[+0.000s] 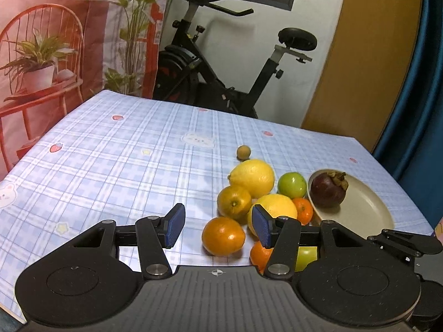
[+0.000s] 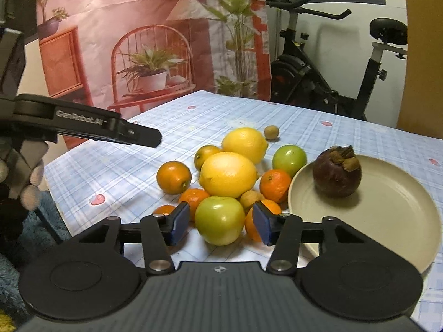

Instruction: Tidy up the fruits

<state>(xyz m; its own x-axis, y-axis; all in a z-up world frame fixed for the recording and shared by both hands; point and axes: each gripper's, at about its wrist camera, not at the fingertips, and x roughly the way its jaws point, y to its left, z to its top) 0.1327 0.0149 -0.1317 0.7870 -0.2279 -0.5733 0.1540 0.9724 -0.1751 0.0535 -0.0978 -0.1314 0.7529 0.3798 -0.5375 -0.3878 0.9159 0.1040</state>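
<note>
This is looking like a room in someone's home, doubling as a spot for recording. An exercise bike (image 1: 221, 63) is standing against the white wall just behind the table (image 1: 110, 149), which is wearing a blue checked cloth dotted with little strawberries and cartoon bunnies, while a printed backdrop (image 2: 144, 41) of a rattan chair and potted plants is hanging at the far side. A wooden door (image 1: 368, 55) and a dark blue curtain (image 1: 426, 96) are closing off the right side.
</note>
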